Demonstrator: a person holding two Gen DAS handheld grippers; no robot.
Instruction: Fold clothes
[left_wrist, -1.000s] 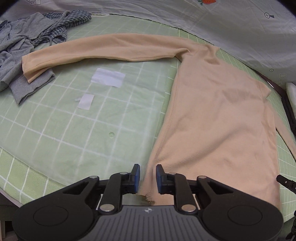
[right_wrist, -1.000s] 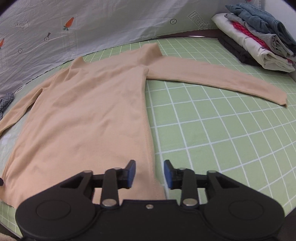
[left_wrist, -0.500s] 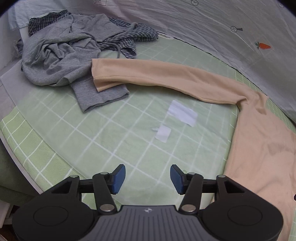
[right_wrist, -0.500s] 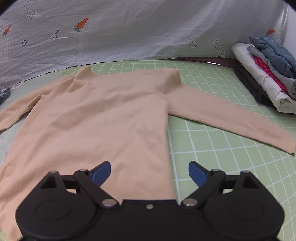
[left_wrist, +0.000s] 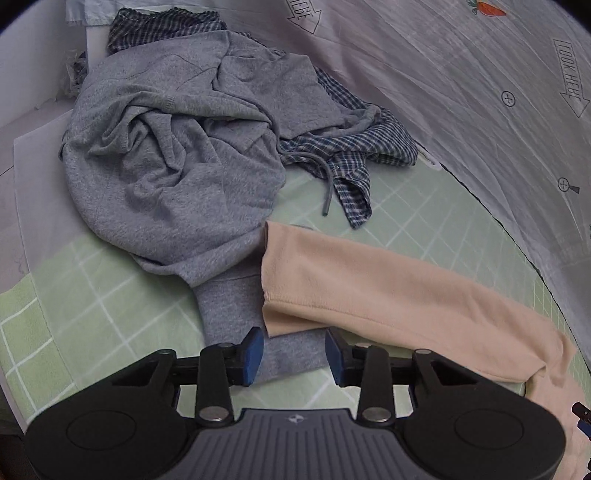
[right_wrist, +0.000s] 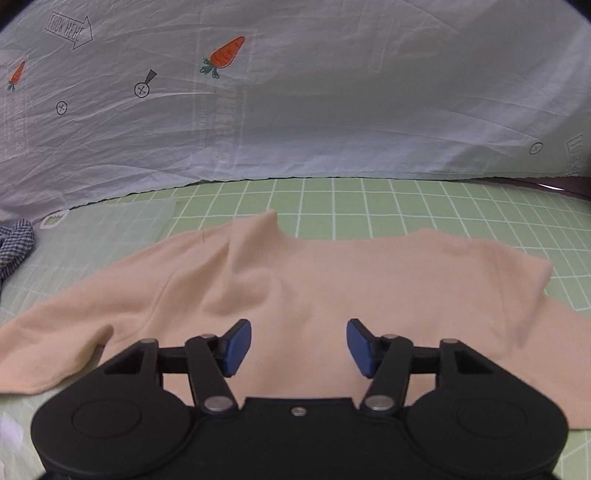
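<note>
Green checked mat (right_wrist: 443, 206) underfoot. Behind, a wrinkled white sheet (right_wrist: 332, 110) printed with carrots (right_wrist: 223, 55) and arrows.

Soft, even indoor light — no glare, faint shadows only. Both fisheye views bend straight lines and darken at the corners; the white printed cloth backdrop (left_wrist: 461, 92) smears slightly — motion blur.
</note>
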